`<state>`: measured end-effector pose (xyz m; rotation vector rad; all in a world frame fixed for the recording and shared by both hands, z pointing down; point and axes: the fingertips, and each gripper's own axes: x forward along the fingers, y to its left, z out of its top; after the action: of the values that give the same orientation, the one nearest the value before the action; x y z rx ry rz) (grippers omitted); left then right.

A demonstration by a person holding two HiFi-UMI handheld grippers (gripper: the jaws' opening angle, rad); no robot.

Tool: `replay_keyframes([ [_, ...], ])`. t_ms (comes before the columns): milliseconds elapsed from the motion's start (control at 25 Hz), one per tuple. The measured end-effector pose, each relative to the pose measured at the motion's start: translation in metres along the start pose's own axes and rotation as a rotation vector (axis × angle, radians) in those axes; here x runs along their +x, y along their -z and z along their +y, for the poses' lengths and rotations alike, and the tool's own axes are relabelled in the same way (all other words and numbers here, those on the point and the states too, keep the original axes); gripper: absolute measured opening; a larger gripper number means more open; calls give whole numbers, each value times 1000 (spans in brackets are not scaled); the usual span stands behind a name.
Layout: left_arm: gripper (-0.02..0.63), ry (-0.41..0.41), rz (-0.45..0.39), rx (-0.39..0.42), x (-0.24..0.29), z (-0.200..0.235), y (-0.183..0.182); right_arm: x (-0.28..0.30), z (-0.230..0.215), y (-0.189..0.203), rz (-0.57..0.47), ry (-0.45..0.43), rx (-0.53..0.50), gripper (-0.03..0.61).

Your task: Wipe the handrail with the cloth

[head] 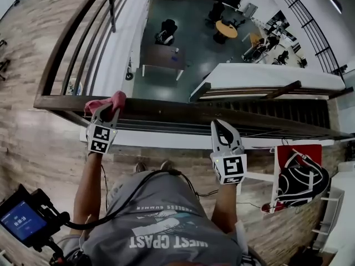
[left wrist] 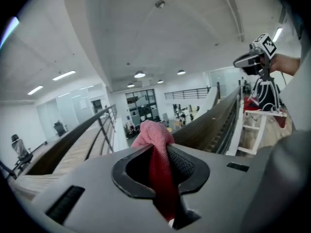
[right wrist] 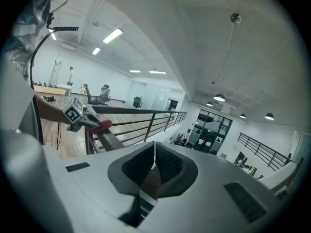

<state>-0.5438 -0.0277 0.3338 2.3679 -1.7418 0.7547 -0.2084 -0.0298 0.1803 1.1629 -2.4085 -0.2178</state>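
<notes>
Person's shirt [head: 166, 226]: grey, nearest the head camera; both arms reach forward from it.
Screen unit [head: 22, 219]: low left, cabled to the person.
Left gripper [head: 108, 112]: jaws clamped on the cloth [head: 116, 98], a pink-red bunch standing out past the tips.
Cloth position: on top of the handrail [head: 183, 108], near its left corner, where a second run leads away.
Right gripper [head: 223, 127]: jaws closed tip to tip, nothing between them; over the rail's near edge, well apart from the left. Contact cannot be told.
Beyond the rail: an open drop to a lower floor with tables.
Hazard, judged: drag along the wood could pull the cloth from the jaws and send it over the edge.
Hazard, judged: only a small bunch meets the rail, so the top may be wiped in a narrow stripe.
</notes>
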Motion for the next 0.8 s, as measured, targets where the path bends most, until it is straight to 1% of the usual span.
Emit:
replay_keyframes([
  [80, 64, -90, 25, -69, -23, 50, 26, -5, 4, 5, 12, 19, 4, 6],
  [120, 64, -125, 27, -102, -31, 71, 36, -8, 5, 9, 21, 31, 8, 6],
  [160, 64, -147, 21, -124, -33, 82, 43, -12, 4, 14, 32, 42, 10, 6],
  [200, 63, -154, 9, -135, -28, 83, 46, -15, 2, 19, 46, 51, 7, 6],
  [240, 63, -149, -8, -139, -19, 74, 44, -16, -2, 22, 59, 54, -5, 6],
  [320, 63, -100, -49, -137, 8, 37, 26, -12, -10, 20, 73, 41, -39, 6],
  [360, 63, -57, -62, -118, 20, 14, 12, -8, -8, 16, 68, 30, -47, 6],
  [400, 63, -8, -61, -80, 27, -8, 0, -3, -1, 13, 59, 17, -46, 6],
  [480, 63, 71, -35, 11, 32, -41, -9, 6, 21, 11, 41, -14, -36, 6],
  [520, 63, 93, -26, 42, 32, -49, -9, 8, 29, 9, 34, -22, -30, 6],
  [600, 64, 106, -27, 56, 24, -45, -6, 5, 33, 3, 27, -18, -24, 6],
  [680, 64, 70, -26, 31, 8, -21, 3, -8, 29, 5, 40, 8, -22, 6],
  [720, 64, 35, -25, -1, -1, -5, 9, -16, 24, 9, 55, 23, -23, 6],
  [800, 64, -37, -36, -92, -12, 23, 19, -29, 10, 16, 86, 45, -32, 6],
])
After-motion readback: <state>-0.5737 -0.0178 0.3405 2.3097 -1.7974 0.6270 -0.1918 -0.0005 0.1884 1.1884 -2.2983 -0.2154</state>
